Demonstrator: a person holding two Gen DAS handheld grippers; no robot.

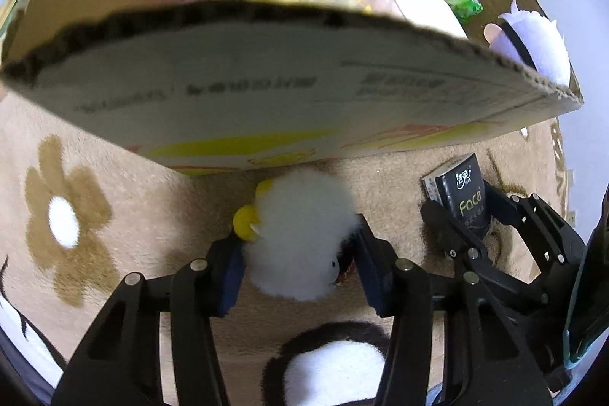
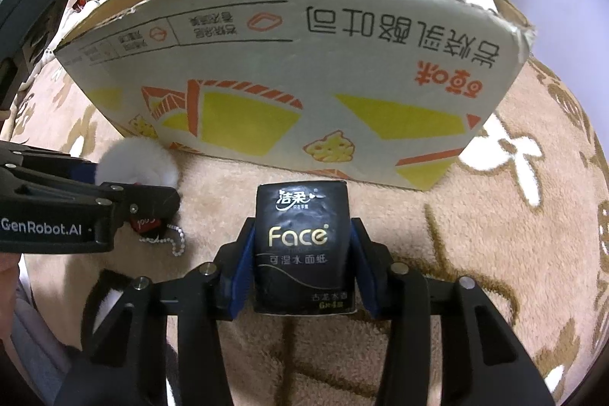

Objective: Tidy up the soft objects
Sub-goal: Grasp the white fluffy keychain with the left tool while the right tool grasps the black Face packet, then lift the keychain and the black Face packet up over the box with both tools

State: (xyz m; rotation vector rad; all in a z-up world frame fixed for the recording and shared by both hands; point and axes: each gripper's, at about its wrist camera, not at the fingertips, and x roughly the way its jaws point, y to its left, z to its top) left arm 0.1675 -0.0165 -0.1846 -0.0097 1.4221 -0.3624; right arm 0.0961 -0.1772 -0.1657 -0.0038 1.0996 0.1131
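Our big printed cardboard box (image 2: 289, 71) sits on the beige flowered rug (image 2: 514, 215), already holding plush toys. Our right gripper (image 2: 300, 265) clamps the black tissue pack (image 2: 302, 246); our left gripper (image 1: 300, 253) squeezes the fluffy white pompom toy (image 1: 300, 234) (both just before the box). The near flap may snag either load when lifted.

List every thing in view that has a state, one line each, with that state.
left tool: shut on the white fluffy toy.
white fluffy toy: on the rug, squeezed between the pads.
right tool: shut on the black tissue pack.
black tissue pack: on the rug, gripped at both sides.
cardboard box: open-topped, partly filled with soft things.
rug: lying flat.
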